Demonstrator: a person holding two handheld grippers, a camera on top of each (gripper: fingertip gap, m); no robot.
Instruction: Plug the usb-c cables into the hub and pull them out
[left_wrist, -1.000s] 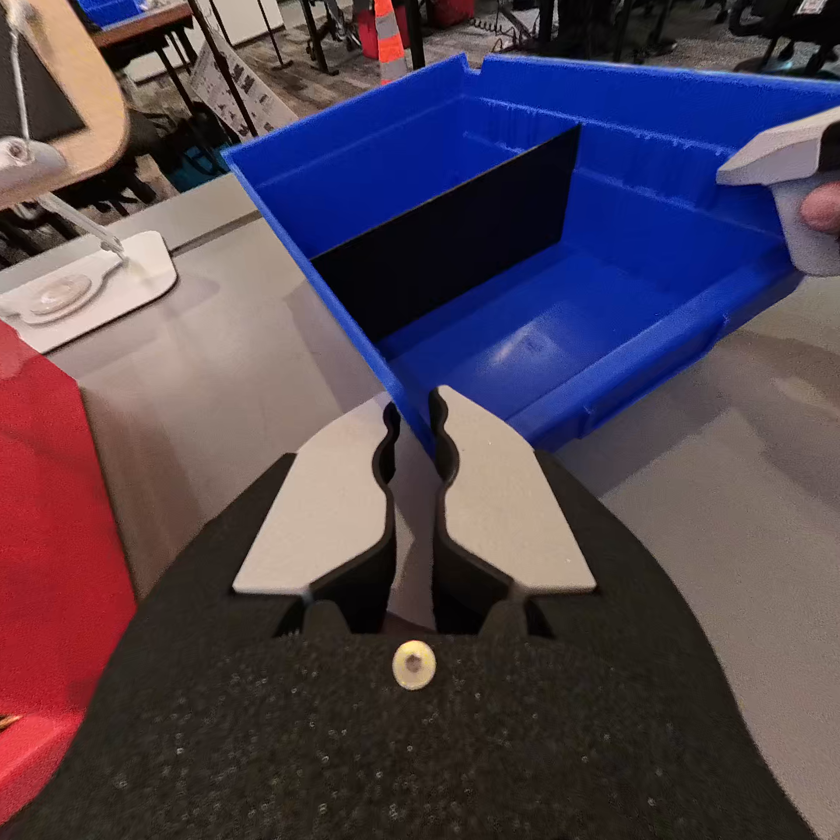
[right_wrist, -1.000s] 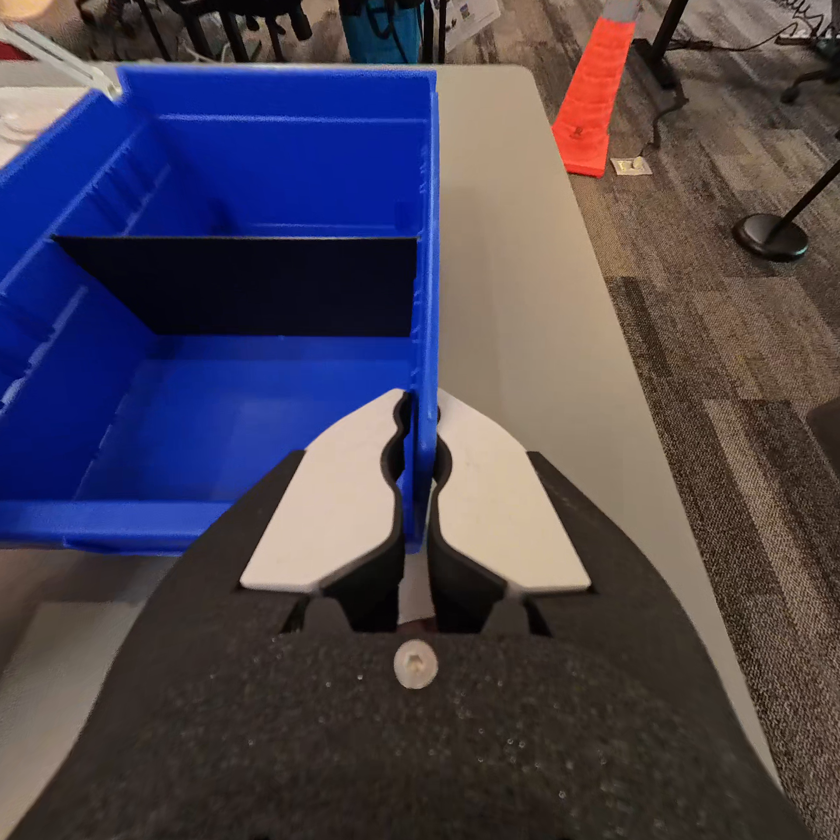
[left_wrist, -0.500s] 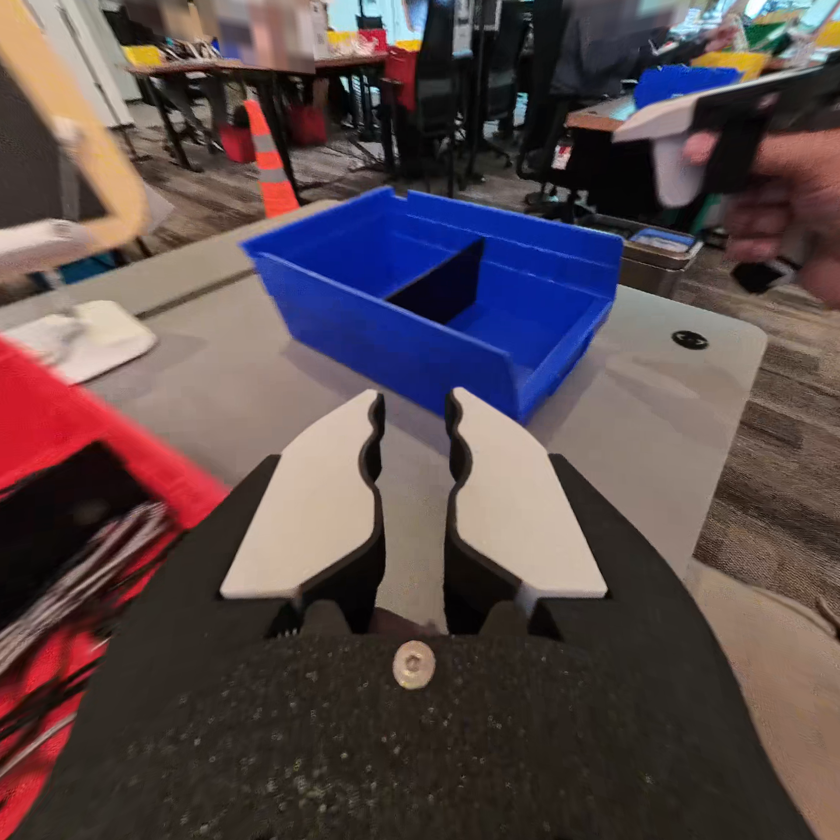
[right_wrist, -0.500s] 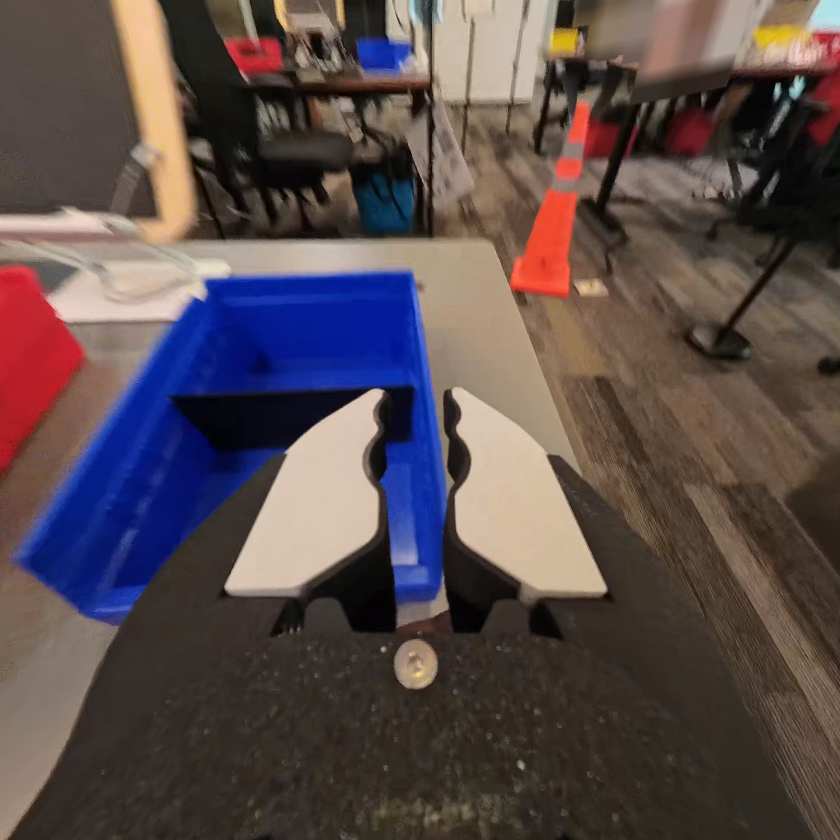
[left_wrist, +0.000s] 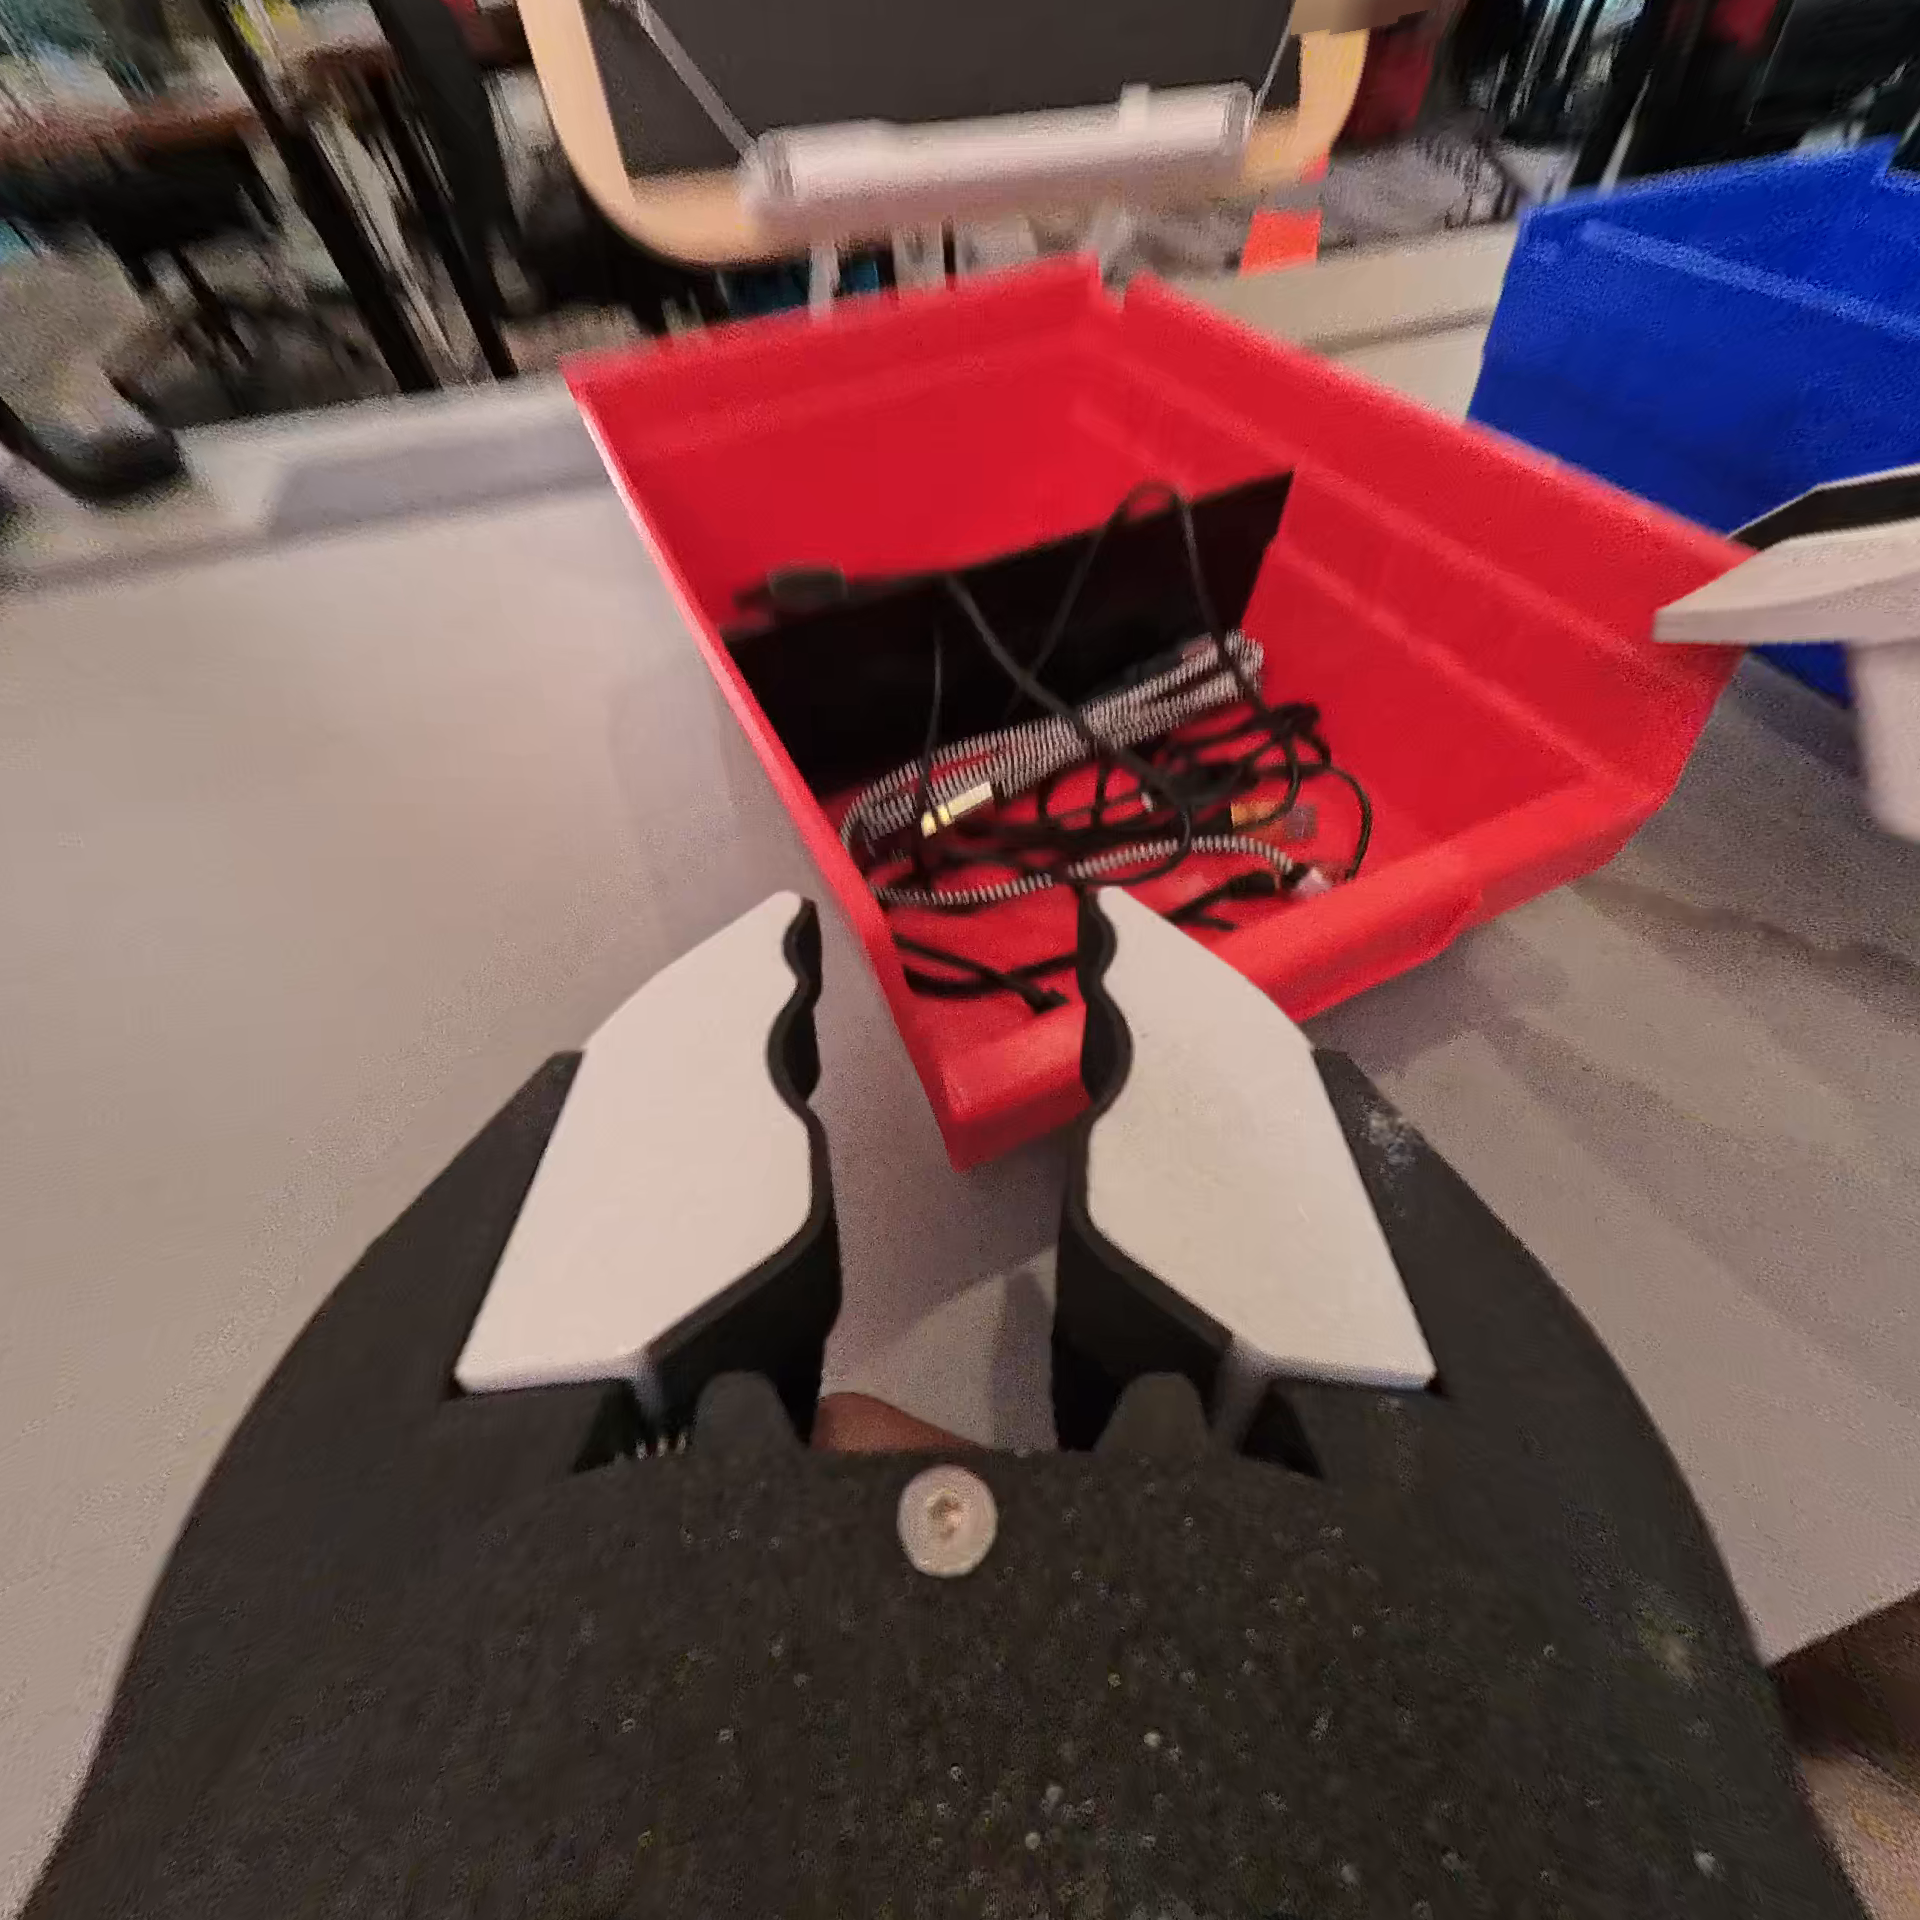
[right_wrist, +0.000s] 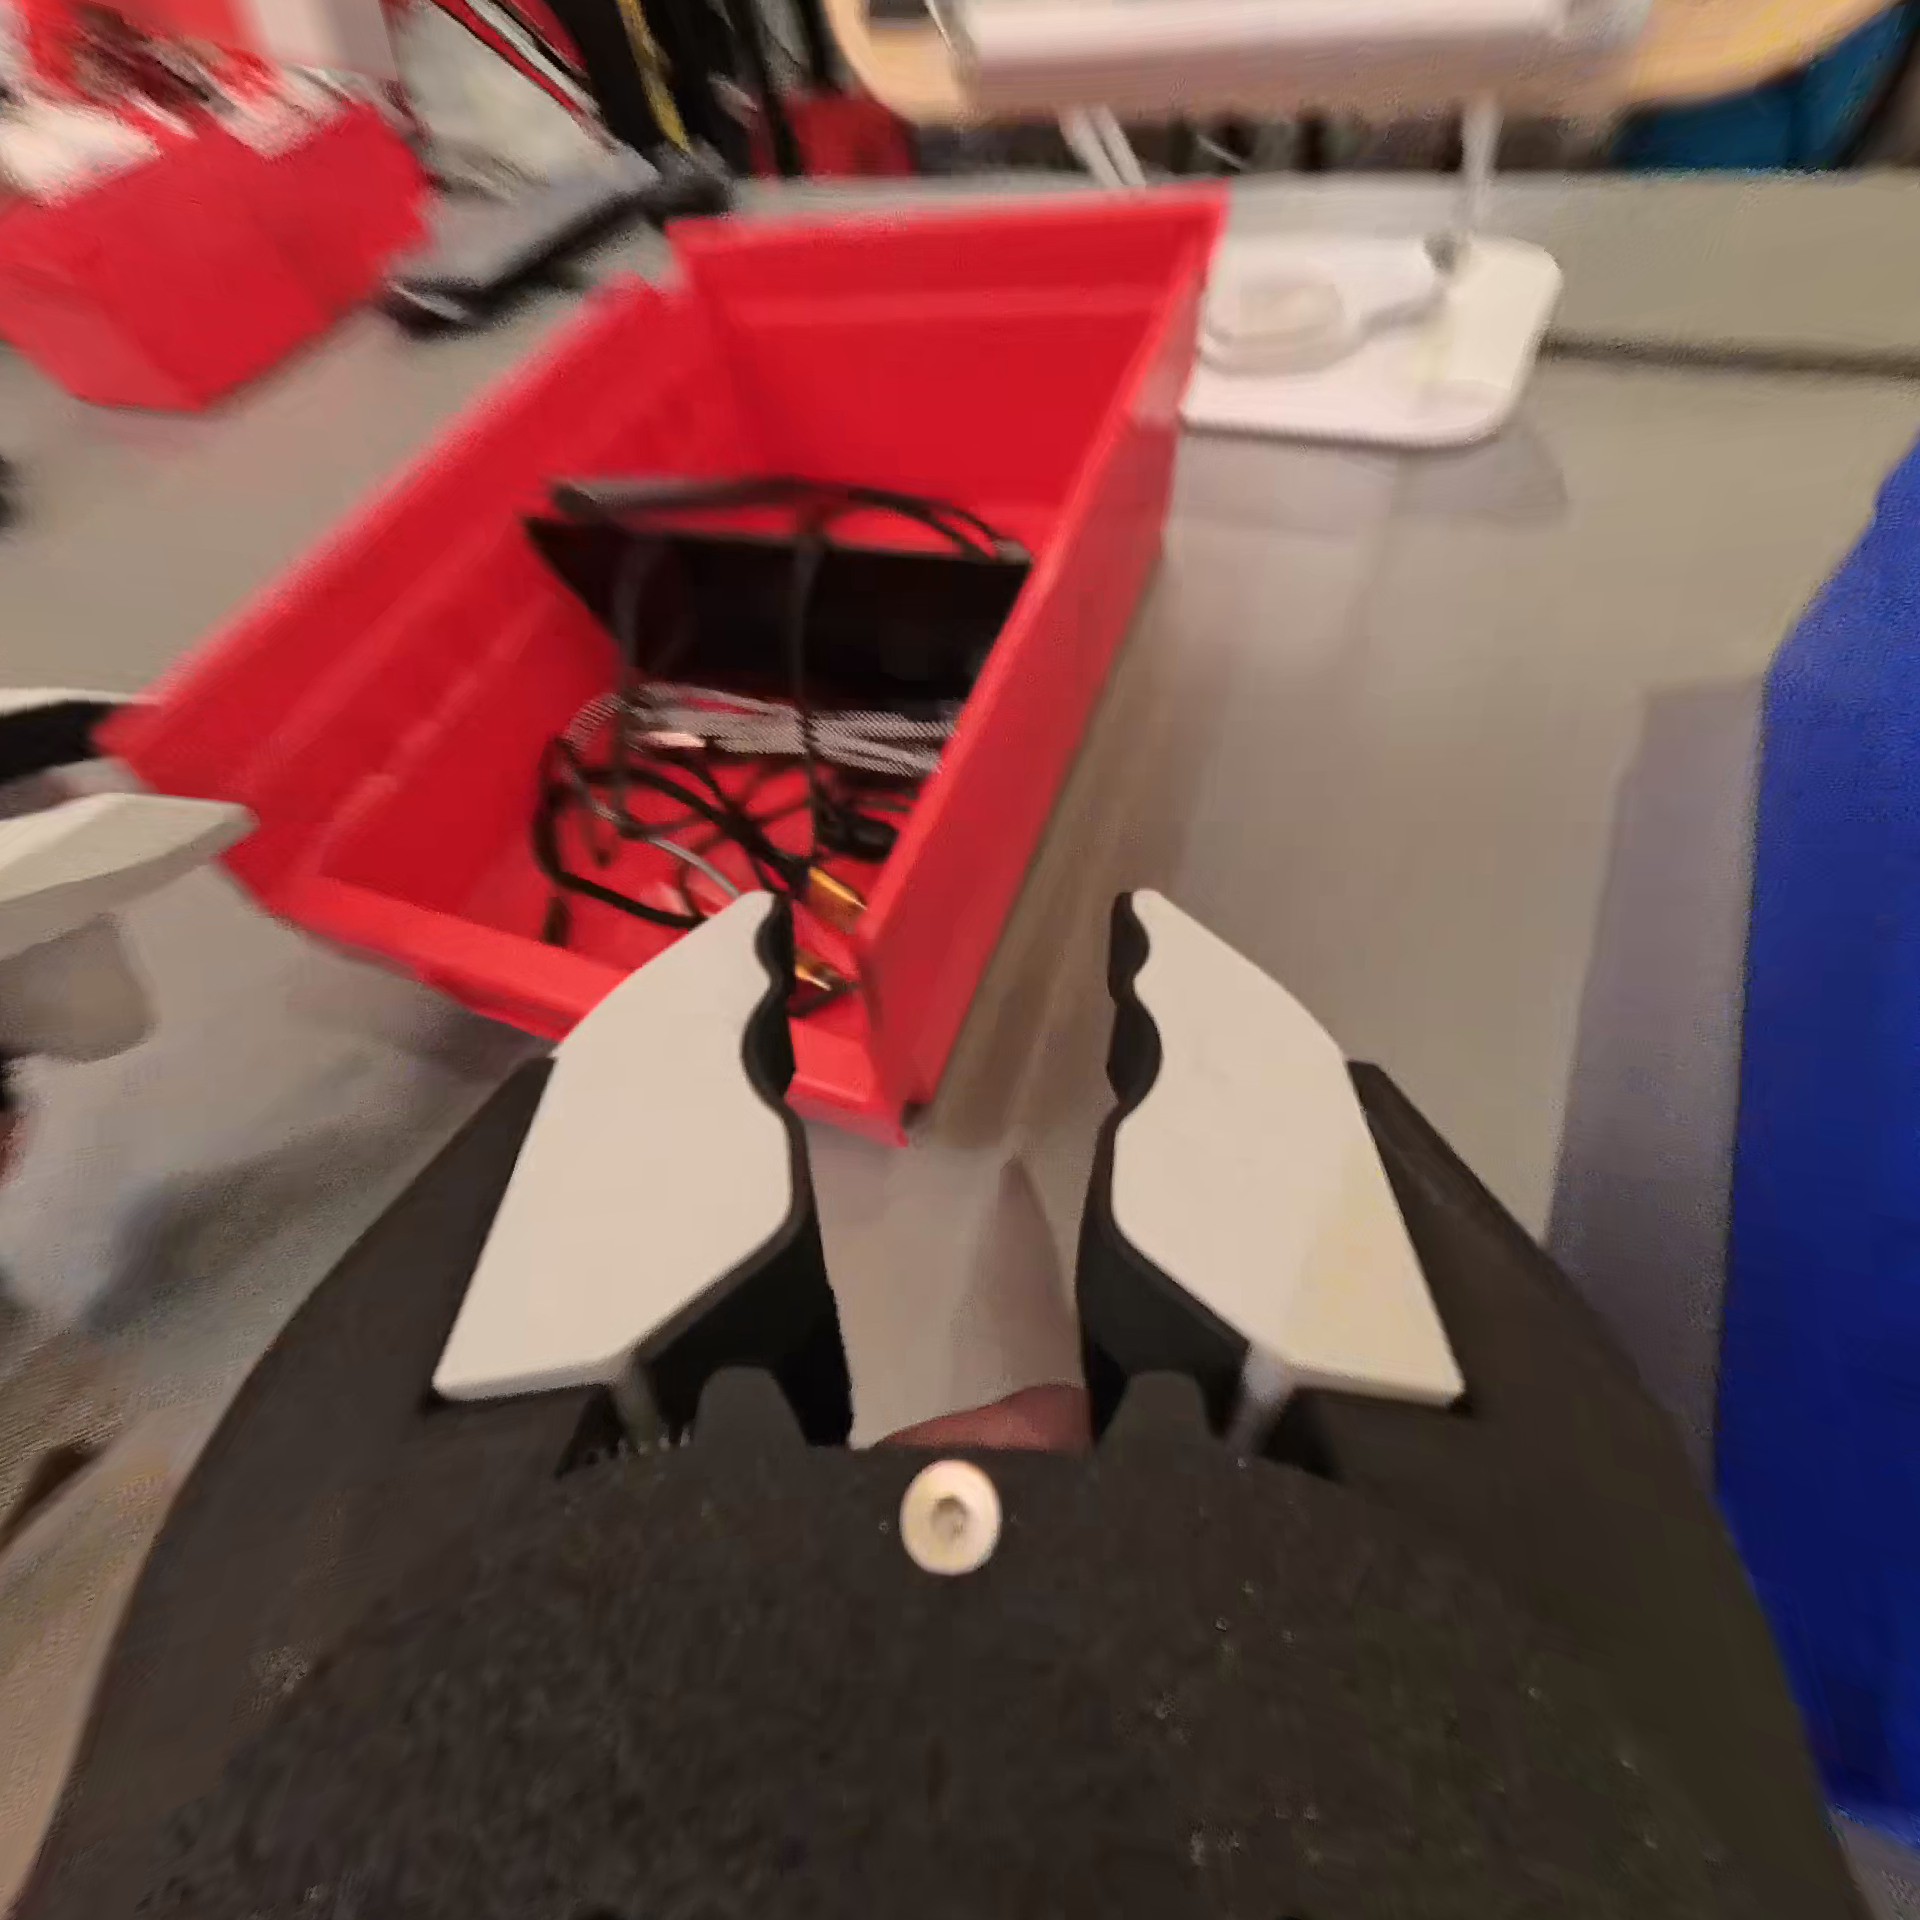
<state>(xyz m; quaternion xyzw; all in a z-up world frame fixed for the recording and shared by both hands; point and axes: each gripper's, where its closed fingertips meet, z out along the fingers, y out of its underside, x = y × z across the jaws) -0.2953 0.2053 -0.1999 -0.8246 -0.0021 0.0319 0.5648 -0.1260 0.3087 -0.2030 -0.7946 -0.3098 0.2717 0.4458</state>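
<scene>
While both views are blurred, the left gripper (left_wrist: 948, 935) and right gripper (right_wrist: 943, 914) each hang over the grey table (left_wrist: 312, 831) with jaws apart, holding nothing. The tangled cables (left_wrist: 1101, 821) lie in the red bin (left_wrist: 1455, 582), before its black divider (left_wrist: 997, 634).

red bin (left_wrist: 1455, 582): smooth plastic, slight sheen
blue bin (left_wrist: 1704, 343): smooth plastic
divider (left_wrist: 997, 634): black, matt
cables (left_wrist: 1091, 821): thin black smooth ones; one braided black-and-white, cloth-like
table (left_wrist: 312, 831): grey, smooth, matt
left gripper (left_wrist: 948, 940): matt grey plastic fingers (left_wrist: 675, 1143), grainy black body, metal screw (left_wrist: 945, 1536)
</scene>
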